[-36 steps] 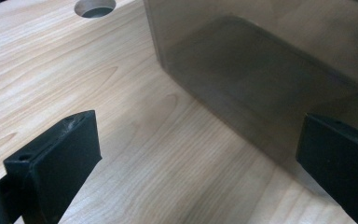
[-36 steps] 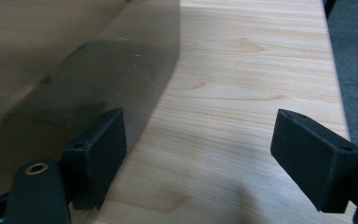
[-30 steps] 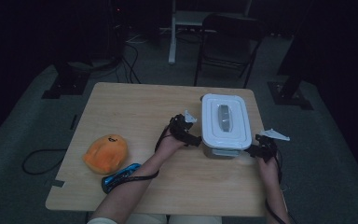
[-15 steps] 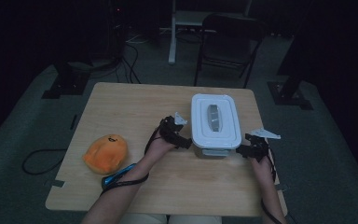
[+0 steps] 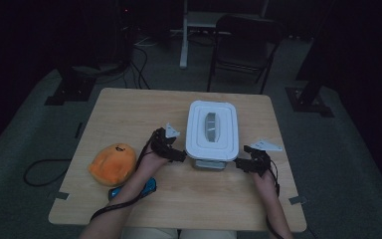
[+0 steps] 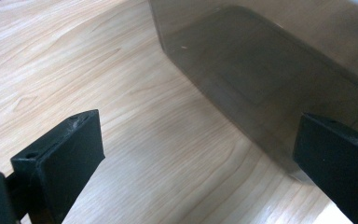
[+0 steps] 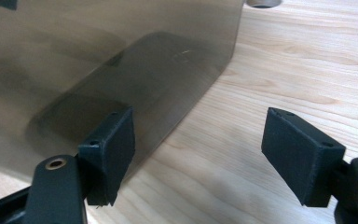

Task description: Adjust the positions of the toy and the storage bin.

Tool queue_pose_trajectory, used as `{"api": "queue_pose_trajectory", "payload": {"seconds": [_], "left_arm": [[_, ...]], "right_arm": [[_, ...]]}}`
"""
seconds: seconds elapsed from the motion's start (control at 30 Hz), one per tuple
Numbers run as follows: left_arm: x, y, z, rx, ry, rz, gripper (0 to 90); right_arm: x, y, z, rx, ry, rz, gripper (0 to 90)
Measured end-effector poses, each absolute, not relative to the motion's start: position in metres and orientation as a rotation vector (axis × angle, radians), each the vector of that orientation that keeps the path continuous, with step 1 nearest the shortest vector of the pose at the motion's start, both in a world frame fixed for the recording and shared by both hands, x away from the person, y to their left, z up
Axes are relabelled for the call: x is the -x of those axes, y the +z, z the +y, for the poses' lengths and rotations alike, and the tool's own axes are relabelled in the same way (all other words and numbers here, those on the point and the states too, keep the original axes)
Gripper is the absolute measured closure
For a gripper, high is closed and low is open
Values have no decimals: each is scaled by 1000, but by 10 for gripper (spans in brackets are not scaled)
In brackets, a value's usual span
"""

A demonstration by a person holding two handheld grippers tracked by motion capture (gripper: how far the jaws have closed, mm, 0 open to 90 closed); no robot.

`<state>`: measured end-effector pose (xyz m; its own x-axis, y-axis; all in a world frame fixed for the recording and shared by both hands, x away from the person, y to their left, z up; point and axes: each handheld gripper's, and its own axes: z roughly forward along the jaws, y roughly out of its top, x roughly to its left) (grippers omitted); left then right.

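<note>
I have my left gripper (image 5: 178, 155) at the lower left corner of the lidded container (image 5: 212, 130), jaws spread wide with nothing between them. In the left gripper view the container's smoky wall (image 6: 270, 79) fills the upper right, one jaw just beside it. My right gripper (image 5: 242, 164) sits at the container's lower right corner, jaws likewise apart and empty. The container stands right of centre on the wooden table (image 5: 129, 114). An orange plush (image 5: 112, 163) and a blue object (image 5: 149, 186) lie lower left.
</note>
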<state>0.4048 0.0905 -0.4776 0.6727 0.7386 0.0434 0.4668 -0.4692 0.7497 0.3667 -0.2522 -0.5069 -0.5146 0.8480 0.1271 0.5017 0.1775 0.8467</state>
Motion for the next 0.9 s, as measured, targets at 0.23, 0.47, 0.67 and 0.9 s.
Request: {"api": "queue_pose_trajectory", "payload": {"seconds": [0.23,0.47,0.67,0.9], "left_arm": [[-413,-486,102,-2179,402,930,22],[-446,-488,104,-2201,428,985,22],[-465,-480,104,-2176,434,1004,22],[-478,-471,95,-2178,470,1000,22]], "right_arm": [[-374,-507,-246,-1256,1238,2109,173],[-401,-512,-249,-1338,1113,2093,174],[-423,-511,-252,-1377,1106,2051,165],[-439,-501,-249,-1378,1089,1979,182]]}}
